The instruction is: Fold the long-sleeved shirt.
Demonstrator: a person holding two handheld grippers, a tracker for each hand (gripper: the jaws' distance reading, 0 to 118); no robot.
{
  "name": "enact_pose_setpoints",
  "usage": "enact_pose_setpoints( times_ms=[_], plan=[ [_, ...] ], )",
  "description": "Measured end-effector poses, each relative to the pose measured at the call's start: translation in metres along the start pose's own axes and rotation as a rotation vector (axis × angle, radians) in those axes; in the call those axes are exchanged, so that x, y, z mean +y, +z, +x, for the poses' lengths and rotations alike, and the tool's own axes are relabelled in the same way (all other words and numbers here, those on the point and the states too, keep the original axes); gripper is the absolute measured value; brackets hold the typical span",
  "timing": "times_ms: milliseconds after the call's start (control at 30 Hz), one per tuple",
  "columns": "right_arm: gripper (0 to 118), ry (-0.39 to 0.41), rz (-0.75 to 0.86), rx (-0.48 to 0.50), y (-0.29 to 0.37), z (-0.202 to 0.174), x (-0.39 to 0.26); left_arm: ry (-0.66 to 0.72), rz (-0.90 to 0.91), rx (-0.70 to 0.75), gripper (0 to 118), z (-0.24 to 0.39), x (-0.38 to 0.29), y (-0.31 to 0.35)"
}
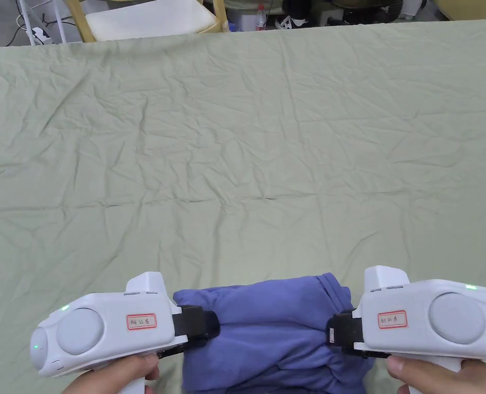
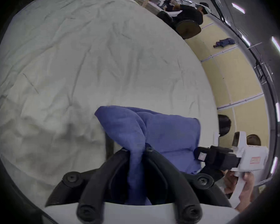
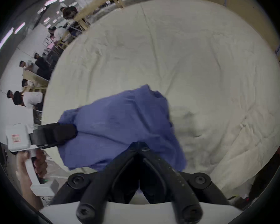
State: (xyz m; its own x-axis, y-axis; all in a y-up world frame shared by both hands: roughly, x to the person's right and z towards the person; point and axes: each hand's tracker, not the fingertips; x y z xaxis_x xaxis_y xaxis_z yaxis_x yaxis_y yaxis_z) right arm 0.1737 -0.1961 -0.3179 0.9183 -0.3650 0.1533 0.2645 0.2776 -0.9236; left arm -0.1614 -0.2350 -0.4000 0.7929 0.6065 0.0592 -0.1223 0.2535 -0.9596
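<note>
A wide table draped in a wrinkled pale green sheet (image 1: 247,133) stretches away from the person, with a chair and clutter beyond its far edge. The blue long-sleeved shirt (image 1: 272,328) is bunched at the middle of the near edge, strung between the two grippers, so its long axis runs side to side, parallel to that edge. The left gripper (image 1: 206,326) has its jaws pressed together on a fold of cloth at the shirt's left end; the right gripper (image 1: 339,331) pinches the right end the same way, jaws closed on fabric. Both hands sit equally near, each touching its own end. Next comes, I judge, carrying the shirt forward toward the table's bare middle to spread it flat.
</note>
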Motion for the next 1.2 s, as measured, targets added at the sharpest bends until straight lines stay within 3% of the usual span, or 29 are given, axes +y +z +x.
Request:
enact_pose_setpoints(
  times_ms=[167, 433, 700, 933, 1200],
  plan=[
    [2, 0.040, 0.059, 0.039, 0.013, -0.052, -0.015, 0.030, -0.005, -0.030, 8, -0.009, -0.003, 0.040],
    [2, 0.129, 0.026, 0.215, -0.007, -0.152, -0.031, -0.025, -0.011, 0.196, 8, -0.088, 0.017, 0.134],
    [2, 0.199, 0.010, 0.306, -0.049, -0.236, -0.053, 0.072, -0.009, 0.433, 8, -0.199, 0.049, 0.198],
    [2, 0.209, -0.038, 0.341, -0.077, -0.283, -0.063, 0.103, -0.059, 0.491, 7, -0.255, 0.047, 0.207],
    [2, 0.248, -0.080, 0.384, -0.080, -0.295, -0.075, 0.060, -0.061, 0.486, 6, -0.262, 0.056, 0.222]
  ],
)
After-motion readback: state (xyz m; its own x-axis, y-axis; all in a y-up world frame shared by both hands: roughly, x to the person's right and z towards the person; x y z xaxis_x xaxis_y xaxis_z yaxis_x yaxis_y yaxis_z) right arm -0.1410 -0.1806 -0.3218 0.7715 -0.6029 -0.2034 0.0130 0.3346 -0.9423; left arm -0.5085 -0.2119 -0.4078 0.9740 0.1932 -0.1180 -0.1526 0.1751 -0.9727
